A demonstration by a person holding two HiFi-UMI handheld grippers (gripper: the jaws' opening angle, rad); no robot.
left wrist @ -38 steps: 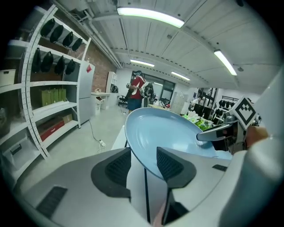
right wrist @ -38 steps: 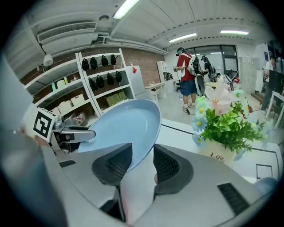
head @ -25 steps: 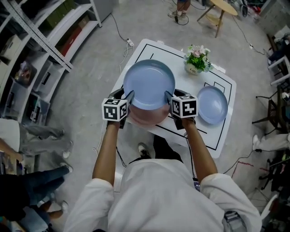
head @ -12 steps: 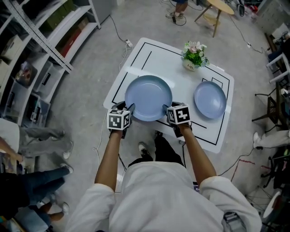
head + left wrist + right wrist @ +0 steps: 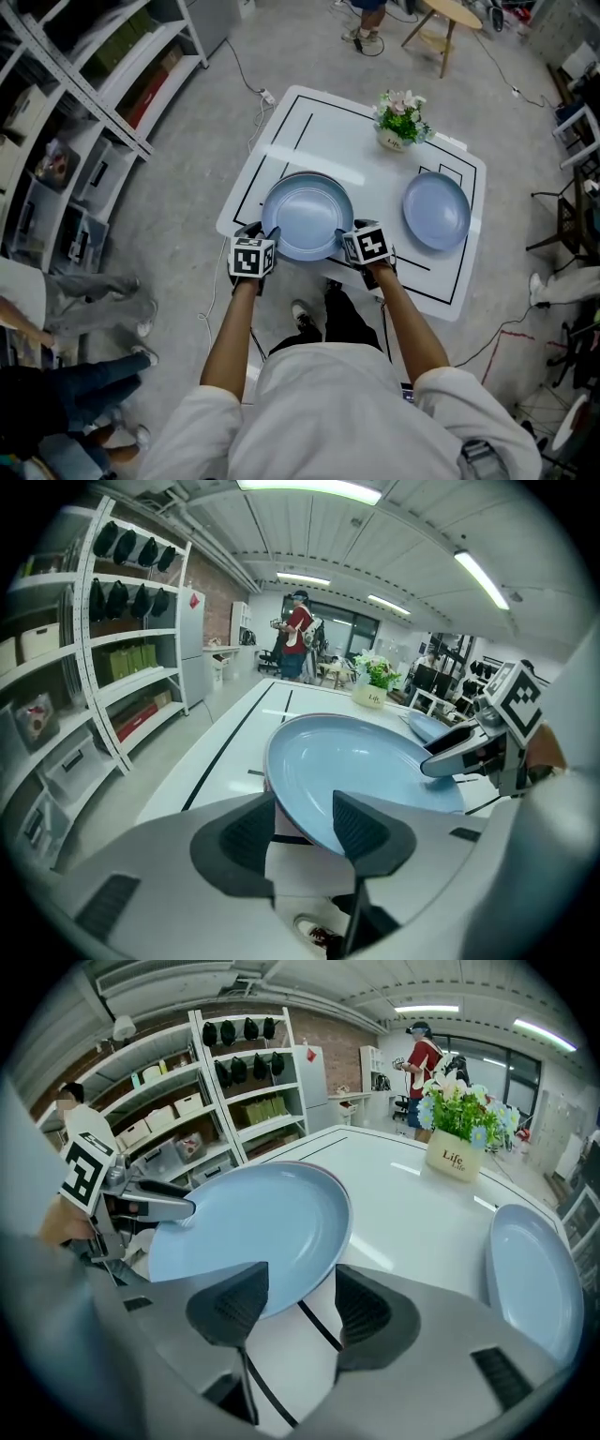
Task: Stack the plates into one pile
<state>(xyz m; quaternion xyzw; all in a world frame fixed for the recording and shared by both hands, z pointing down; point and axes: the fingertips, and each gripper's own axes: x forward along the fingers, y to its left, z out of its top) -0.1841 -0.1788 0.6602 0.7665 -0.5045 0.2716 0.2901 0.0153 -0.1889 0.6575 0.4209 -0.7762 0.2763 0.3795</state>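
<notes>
A large blue plate (image 5: 307, 216) lies near the front edge of the white table (image 5: 328, 117). The rim of a pink plate (image 5: 268, 787) shows just under it. My left gripper (image 5: 270, 229) holds the large plate's left rim; its jaws are starting to open but still touch the rim (image 5: 305, 822). My right gripper (image 5: 341, 232) is at the right rim. Its jaws are opening, and a gap shows between the rim and one pad (image 5: 302, 1302). A smaller blue plate (image 5: 436, 211) lies alone at the table's right.
A flower pot (image 5: 401, 120) stands at the back of the table. Black lines are marked on the tabletop. Metal shelving (image 5: 84, 112) runs along the left, with people's legs (image 5: 84, 291) beside it. A wooden stool (image 5: 450, 19) is far behind.
The large blue plate has come down from mid-air onto the pink plate on the table, both grippers moving with it. The right jaws have spread off the rim.
</notes>
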